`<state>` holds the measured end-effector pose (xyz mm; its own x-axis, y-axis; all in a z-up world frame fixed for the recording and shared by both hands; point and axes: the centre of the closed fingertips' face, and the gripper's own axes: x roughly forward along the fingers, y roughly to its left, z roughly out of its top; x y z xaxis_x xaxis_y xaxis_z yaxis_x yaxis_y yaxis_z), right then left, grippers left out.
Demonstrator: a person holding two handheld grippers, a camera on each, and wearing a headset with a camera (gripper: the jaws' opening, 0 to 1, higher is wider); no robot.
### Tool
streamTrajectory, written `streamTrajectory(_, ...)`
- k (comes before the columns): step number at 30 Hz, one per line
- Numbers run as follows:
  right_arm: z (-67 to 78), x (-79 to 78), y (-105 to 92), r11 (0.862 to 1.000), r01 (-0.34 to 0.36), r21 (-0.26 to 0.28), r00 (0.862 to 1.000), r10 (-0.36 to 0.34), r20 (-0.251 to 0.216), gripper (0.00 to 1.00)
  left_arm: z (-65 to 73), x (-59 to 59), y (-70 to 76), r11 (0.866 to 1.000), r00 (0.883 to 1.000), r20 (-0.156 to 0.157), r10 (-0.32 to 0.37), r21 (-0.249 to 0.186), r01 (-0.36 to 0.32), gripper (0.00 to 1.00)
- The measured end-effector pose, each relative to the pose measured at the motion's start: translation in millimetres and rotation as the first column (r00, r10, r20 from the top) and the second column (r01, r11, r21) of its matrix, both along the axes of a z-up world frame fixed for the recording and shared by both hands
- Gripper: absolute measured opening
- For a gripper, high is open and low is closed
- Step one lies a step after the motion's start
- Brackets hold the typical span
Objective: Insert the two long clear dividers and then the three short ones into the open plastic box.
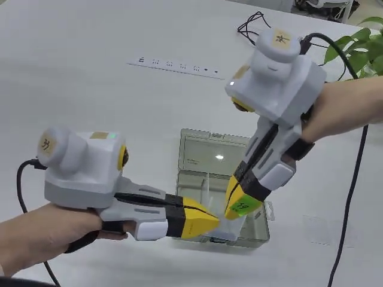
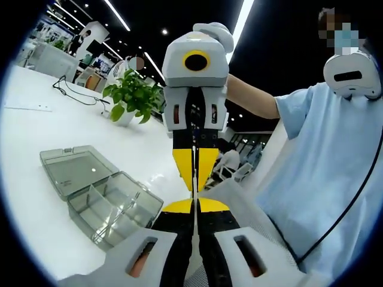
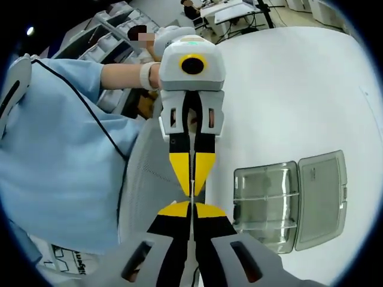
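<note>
I hold the left tongs low and nearly flat, with the yellow tips pointing to the right; the right tongs come down steeply from above, and their tips are just beside the left ones. Both pairs meet over the front part of the box; the box stands open on the white table, with its lid lying back on the far side.

In each gripper view the other tongs face me tip to tip, and a thin clear line runs between the yellow tips; it seems to be one clear divider seen on its edge, though it is too thin and transparent for me to be sure. The left tongs are pressed together on this divider, and the right tongs are pressed together on it too, from the opposite end; I see no gap in either pair.

Inside the box two clear dividers stand upright and run from the hinge side to the front side; I cannot tell whether they are the long or the short ones.

Farther back on the table lies a white socket strip; a green plant is at the far right corner; a black cable hangs down from my right hand.
</note>
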<state>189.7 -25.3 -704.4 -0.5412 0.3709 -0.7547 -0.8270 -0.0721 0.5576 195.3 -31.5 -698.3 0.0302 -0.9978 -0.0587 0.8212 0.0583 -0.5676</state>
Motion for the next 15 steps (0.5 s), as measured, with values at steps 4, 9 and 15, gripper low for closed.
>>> streamTrajectory(4, -1.8, -1.9, 0.0, 1.0, -0.005, -0.009, 1.0, 0.005, -0.001, 0.02, -1.8, -1.2, 0.2, 1.0, 1.0, 0.012, -0.002, 0.016, 0.002, 0.0)
streamTrajectory(9, -4.8, 5.0, 2.2, 1.0, -0.012, -0.019, 0.999, 0.012, 0.038, 0.02, -5.6, 2.8, 2.7, 0.999, 0.999, 0.033, 0.021, 0.042, -0.022, 0.0)
streamTrajectory(15, -13.5, 11.1, 1.7, 0.999, -0.026, -0.033, 0.996, 0.029, 0.087, 0.02, -15.1, 9.1, 1.8, 0.993, 0.993, 0.106, 0.041, 0.103, -0.052, 0.0)
